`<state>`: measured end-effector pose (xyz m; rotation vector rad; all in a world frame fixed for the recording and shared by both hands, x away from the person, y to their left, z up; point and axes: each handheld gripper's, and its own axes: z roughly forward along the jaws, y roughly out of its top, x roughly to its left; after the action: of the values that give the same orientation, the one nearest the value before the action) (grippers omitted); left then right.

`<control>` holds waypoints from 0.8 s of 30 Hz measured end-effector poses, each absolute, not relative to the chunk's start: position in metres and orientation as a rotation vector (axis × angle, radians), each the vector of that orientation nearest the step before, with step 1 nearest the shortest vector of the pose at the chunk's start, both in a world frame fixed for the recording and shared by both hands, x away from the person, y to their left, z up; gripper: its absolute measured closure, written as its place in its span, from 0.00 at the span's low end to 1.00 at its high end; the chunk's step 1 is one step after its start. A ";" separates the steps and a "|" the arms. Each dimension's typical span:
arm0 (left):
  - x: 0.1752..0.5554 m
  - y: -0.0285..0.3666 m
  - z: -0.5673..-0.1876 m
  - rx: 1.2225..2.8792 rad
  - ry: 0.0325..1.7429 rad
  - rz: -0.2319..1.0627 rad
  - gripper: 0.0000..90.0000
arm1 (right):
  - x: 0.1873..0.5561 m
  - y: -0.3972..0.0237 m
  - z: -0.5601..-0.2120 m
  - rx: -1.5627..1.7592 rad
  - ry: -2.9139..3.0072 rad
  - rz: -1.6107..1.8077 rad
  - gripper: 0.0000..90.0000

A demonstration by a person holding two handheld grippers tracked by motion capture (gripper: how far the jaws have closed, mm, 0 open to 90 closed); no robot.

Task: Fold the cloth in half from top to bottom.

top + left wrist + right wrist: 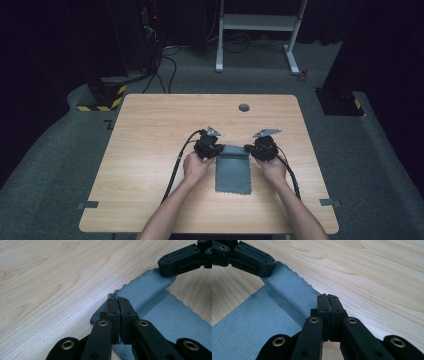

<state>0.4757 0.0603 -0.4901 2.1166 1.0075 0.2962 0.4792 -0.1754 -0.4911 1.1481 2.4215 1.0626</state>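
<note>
A grey cloth (233,170) lies flat on the wooden table (150,150) between the person's hands. At its far edge, the left gripper (117,300) pinches the left corner and the right gripper (328,297) pinches the right corner, jaws pressed together.

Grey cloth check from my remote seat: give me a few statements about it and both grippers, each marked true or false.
1. The grey cloth lies flat on the wooden table. True.
2. The left gripper stands open above the cloth. False: its jaws are shut on a far corner of the cloth.
3. The right gripper is shut on the other far corner. True.
4. The cloth hangs over the table's near edge. False: it lies wholly on the tabletop.
</note>
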 end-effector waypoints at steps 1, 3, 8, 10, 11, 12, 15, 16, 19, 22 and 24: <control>0.475 0.060 -0.490 2.111 1.011 0.290 0.98 | 0.478 -0.176 -0.491 1.149 2.425 1.062 1.00; 0.473 0.061 -0.490 2.116 1.000 0.291 0.98 | 0.477 -0.176 -0.492 1.147 2.423 1.068 1.00; 0.470 0.062 -0.490 2.116 0.988 0.274 0.98 | 0.472 -0.177 -0.493 1.152 2.427 1.078 1.00; 0.469 0.063 -0.490 2.115 0.981 0.266 0.98 | 0.470 -0.178 -0.494 1.153 2.429 1.086 1.00; 0.468 0.064 -0.491 2.115 0.981 0.261 0.98 | 0.470 -0.178 -0.494 1.144 2.431 1.088 1.00; 0.467 0.064 -0.491 2.118 0.972 0.259 0.98 | 0.469 -0.179 -0.494 1.141 2.432 1.089 1.00; 0.464 0.066 -0.491 2.111 0.968 0.244 0.98 | 0.466 -0.180 -0.494 1.132 2.435 1.099 1.00; 0.463 0.066 -0.491 2.103 0.966 0.247 0.98 | 0.464 -0.180 -0.494 1.137 2.435 1.102 1.00; 0.461 0.068 -0.492 2.095 0.968 0.234 0.98 | 0.461 -0.181 -0.495 1.132 2.438 1.111 1.00; 0.459 0.069 -0.493 2.082 0.970 0.225 0.98 | 0.459 -0.181 -0.495 1.125 2.439 1.119 1.00; 0.457 0.070 -0.493 2.079 0.965 0.219 0.98 | 0.458 -0.181 -0.495 1.129 2.442 1.117 1.00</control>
<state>0.4574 0.0703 -0.4933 2.0793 0.9653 0.2186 0.4576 -0.1813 -0.4945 1.1287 2.4422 1.1174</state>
